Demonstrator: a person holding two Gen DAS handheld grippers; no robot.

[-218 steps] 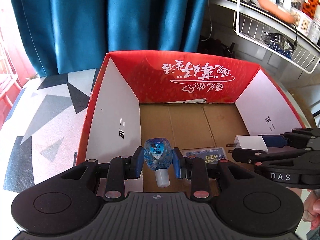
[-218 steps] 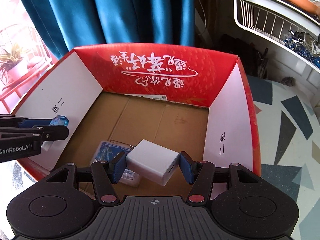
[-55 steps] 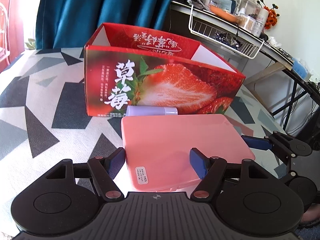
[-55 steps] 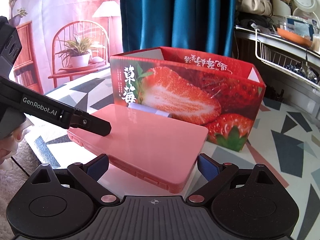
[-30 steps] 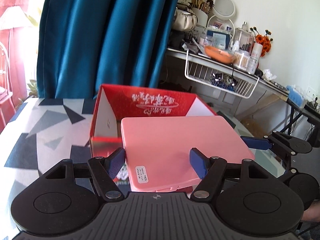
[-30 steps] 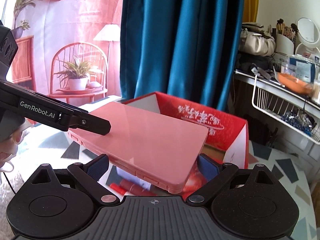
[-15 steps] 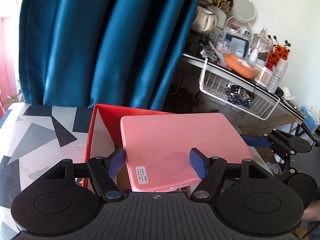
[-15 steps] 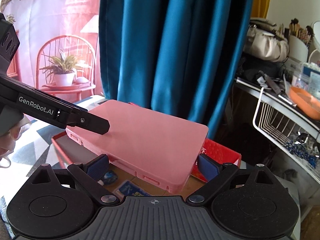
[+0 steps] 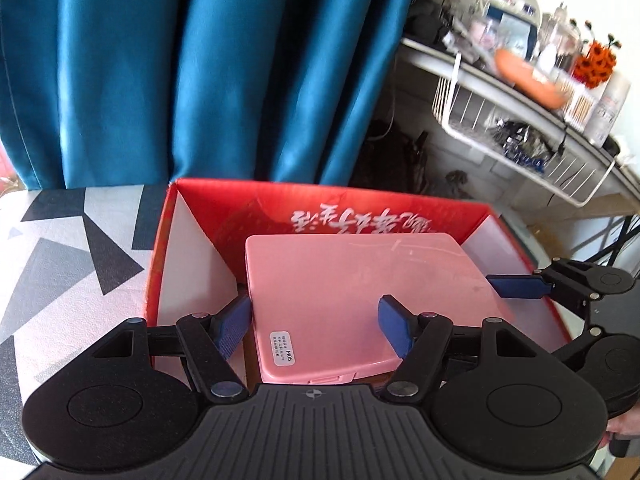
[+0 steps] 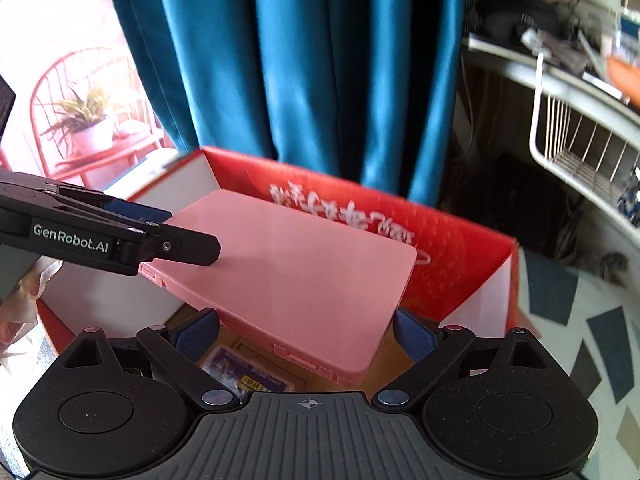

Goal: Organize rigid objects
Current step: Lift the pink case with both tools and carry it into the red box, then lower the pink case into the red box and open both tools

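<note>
pink case (image 9: 360, 292): a flat, rigid, closed case with a small white label near the corner closest to the left camera; it is carried level between the two tools, above the open top of the red box, not yet resting inside.
long axis: it runs across from one tool to the other, each tool taking one end, so neither hand is nearer; the case lies straight ahead of both sets of fingers.
red box (image 9: 168, 248): directly under and beyond the case, its far wall printed with white characters; at least one printed packet (image 10: 244, 378) lies on the floor below the case's near edge.
fit: my reading is that the case is close to the box's inner width, so it must go down flat and square to the walls.
left gripper (image 9: 316, 330): jaws partly apart, blue pads clamped on the case's near corner.
right gripper (image 10: 306, 332): jaws set wide and closing at this moment, with the case's end between them and both pads against its edges.
risk: a judgement, uneven lowering would tip the case onto the packet.
</note>
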